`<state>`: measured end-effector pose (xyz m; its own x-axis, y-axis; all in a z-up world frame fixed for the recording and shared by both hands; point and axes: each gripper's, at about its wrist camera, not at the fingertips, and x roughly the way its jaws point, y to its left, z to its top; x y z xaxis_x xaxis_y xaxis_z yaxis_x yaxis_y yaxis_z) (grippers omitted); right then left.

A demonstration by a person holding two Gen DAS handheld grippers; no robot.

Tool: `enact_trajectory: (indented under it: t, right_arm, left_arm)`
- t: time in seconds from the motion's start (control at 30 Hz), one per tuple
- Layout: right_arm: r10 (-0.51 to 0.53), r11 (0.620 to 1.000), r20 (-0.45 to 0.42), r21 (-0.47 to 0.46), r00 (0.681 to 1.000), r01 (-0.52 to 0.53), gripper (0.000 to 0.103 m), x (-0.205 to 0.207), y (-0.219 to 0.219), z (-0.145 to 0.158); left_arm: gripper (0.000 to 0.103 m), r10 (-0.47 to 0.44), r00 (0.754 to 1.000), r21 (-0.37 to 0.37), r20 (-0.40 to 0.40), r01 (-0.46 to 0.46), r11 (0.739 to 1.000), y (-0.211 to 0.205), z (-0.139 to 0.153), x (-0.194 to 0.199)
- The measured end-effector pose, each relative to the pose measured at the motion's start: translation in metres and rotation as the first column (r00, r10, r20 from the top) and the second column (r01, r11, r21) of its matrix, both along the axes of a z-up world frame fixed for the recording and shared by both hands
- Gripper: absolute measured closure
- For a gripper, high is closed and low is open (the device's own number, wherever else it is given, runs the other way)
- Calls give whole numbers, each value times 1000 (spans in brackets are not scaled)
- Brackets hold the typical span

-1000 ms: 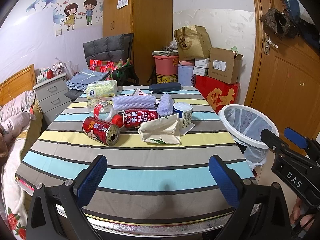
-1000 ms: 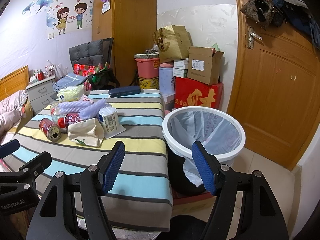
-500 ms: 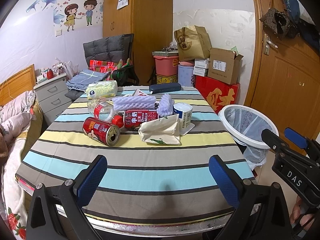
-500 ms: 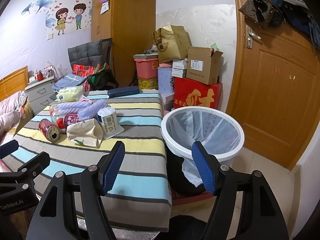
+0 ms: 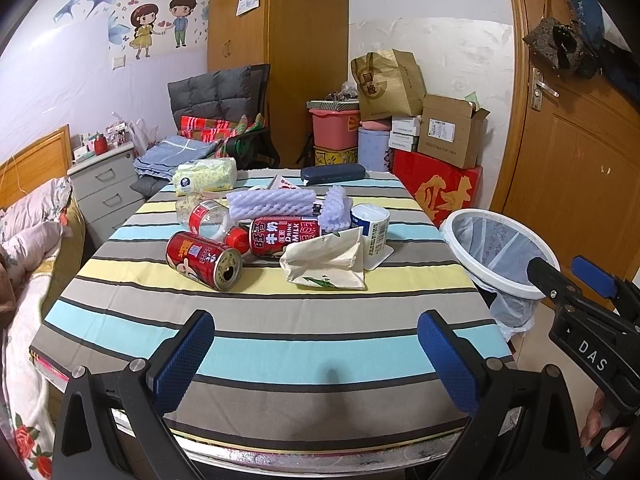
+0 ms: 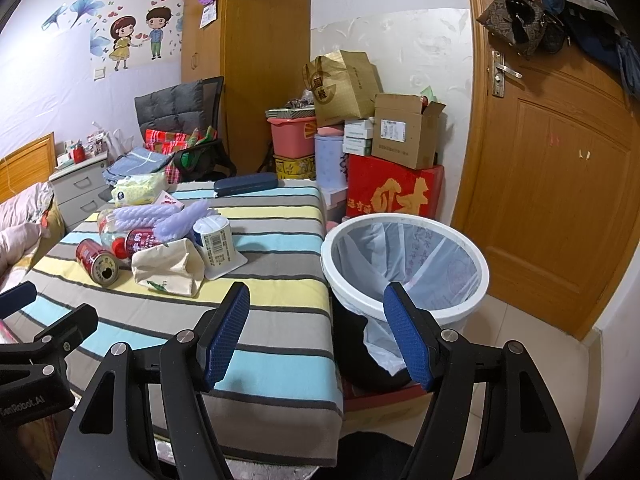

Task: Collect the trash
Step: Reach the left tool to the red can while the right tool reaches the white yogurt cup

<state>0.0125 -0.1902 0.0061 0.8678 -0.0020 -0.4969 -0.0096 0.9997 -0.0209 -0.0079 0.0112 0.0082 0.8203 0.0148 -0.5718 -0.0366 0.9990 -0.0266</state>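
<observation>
Trash lies in a heap on the striped table (image 5: 280, 320): a red can (image 5: 204, 260) on its side, a red milk can (image 5: 284, 236), a crumpled beige paper bag (image 5: 326, 260), a white cup (image 5: 372, 228), purple foam rolls (image 5: 272, 202) and a clear bottle (image 5: 204, 216). A white bin (image 6: 404, 268) with a plastic liner stands right of the table. My left gripper (image 5: 316, 356) is open and empty over the table's near edge. My right gripper (image 6: 316, 336) is open and empty near the table's right corner, in front of the bin.
A tissue pack (image 5: 206, 176) and a dark case (image 5: 332, 173) lie at the table's far end. Boxes and a red carton (image 6: 394, 196) are stacked behind the bin. A wooden door (image 6: 560, 184) is at the right. A bed (image 5: 28, 240) lies at the left.
The right gripper view has shifted slightly. The left gripper and the trash have not moved.
</observation>
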Motion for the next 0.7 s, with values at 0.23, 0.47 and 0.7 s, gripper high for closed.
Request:
enact_trajectory:
  t: [0.23, 0.47, 0.7]
  right_arm:
    - [38, 998, -26, 42, 999, -37, 32, 12, 5, -8]
    - [147, 982, -68, 132, 987, -137, 32, 36, 23, -22]
    - [203, 969, -104, 163, 974, -185, 32, 66, 37, -26]
  left_arm:
    - [0, 51, 998, -13, -34, -51, 999, 30, -8, 11]
    - [0, 106, 993, -68, -59, -110, 992, 75, -15, 30]
    - [0, 150, 984, -82, -96, -158, 984, 110, -18, 53]
